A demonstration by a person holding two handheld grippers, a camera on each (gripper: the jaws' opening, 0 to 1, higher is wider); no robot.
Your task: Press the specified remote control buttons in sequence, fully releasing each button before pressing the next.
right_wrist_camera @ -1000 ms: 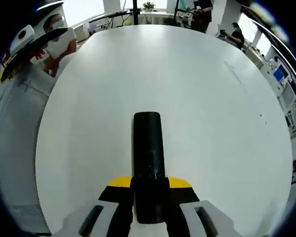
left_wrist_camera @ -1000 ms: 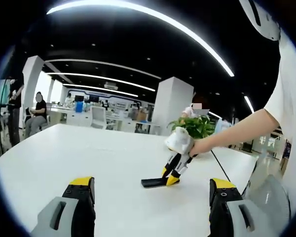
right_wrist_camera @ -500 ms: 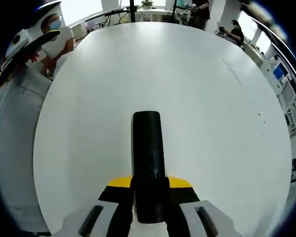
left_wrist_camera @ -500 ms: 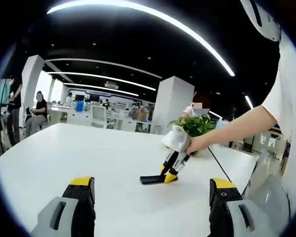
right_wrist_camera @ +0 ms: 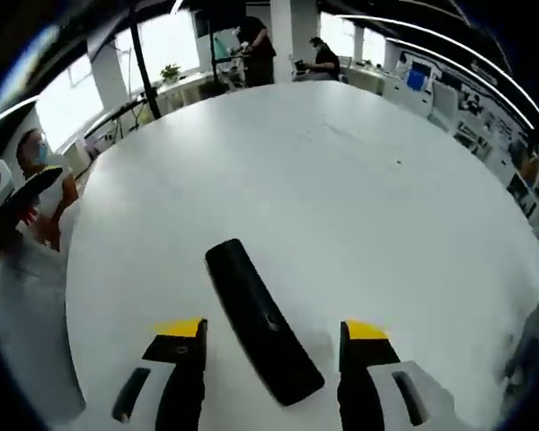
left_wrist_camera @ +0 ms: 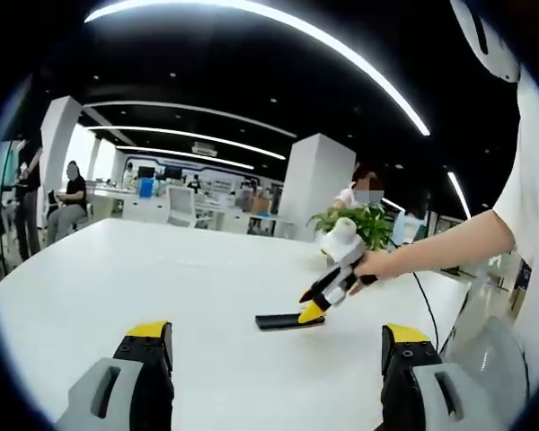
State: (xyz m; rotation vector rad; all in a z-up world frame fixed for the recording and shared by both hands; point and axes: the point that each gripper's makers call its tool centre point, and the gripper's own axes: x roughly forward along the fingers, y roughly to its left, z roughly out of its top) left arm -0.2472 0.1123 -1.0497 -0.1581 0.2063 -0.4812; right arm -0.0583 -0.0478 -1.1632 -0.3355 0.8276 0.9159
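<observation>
A black remote control (right_wrist_camera: 262, 321) lies flat on the white table (right_wrist_camera: 359, 189). My right gripper (right_wrist_camera: 274, 346) is open, with the remote's near end between its jaws and clear of both. In the left gripper view the same remote (left_wrist_camera: 286, 321) lies in the middle distance, and the right gripper (left_wrist_camera: 313, 312), held by a person's hand (left_wrist_camera: 377, 264), hovers at its right end. My left gripper (left_wrist_camera: 274, 346) is open over the bare table top (left_wrist_camera: 162, 278), well short of the remote.
A green potted plant (left_wrist_camera: 364, 224) stands on the table behind the right gripper, with a cable (left_wrist_camera: 427, 305) running beside it. People sit at desks beyond the far edge (left_wrist_camera: 67, 202). The person's white sleeve (left_wrist_camera: 530, 197) fills the right side.
The right gripper has opened and let go of the remote, which now lies slanted between its jaws. That gripper has also tilted and pulled back. The left gripper has stayed put.
</observation>
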